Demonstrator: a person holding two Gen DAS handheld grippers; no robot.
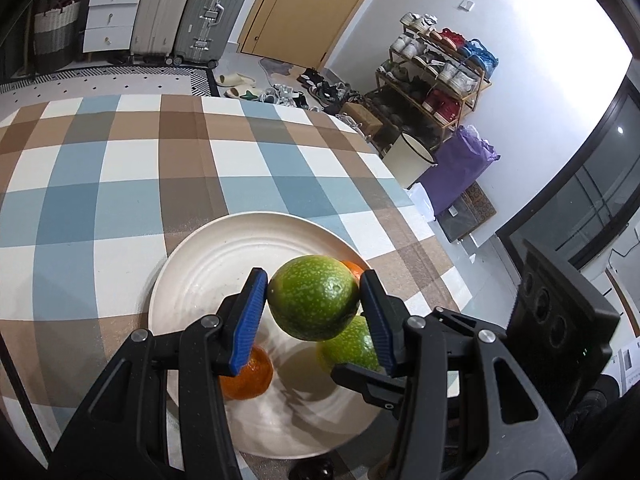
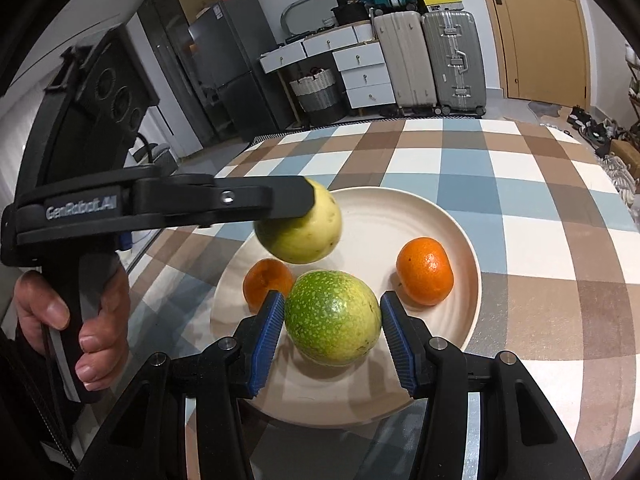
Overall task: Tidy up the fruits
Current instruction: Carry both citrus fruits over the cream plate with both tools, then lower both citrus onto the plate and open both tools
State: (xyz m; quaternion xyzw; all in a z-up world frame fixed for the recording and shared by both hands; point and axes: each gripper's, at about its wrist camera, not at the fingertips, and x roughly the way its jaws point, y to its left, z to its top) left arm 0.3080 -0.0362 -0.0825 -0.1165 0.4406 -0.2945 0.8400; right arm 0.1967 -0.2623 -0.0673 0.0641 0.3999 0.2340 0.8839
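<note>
Two oranges [image 2: 425, 271] lie on the plate [image 2: 440, 216], green fruits held above.

In the left wrist view, the blue-padded left gripper [image 1: 314, 304] half hides a small orange mandarin [image 1: 250, 378]; the round white plate's [image 1: 208, 264] near rim is blurred.

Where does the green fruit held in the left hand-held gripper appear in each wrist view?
Left wrist: the green fruit is low centre, clamped between the left hand-held gripper's blue pads over the white plate.
Right wrist: the same fruit, yellower side showing, is left of centre, above the other green fruit in the right hand-held gripper.
Shared landmark: the white plate on the checked cloth.
</note>
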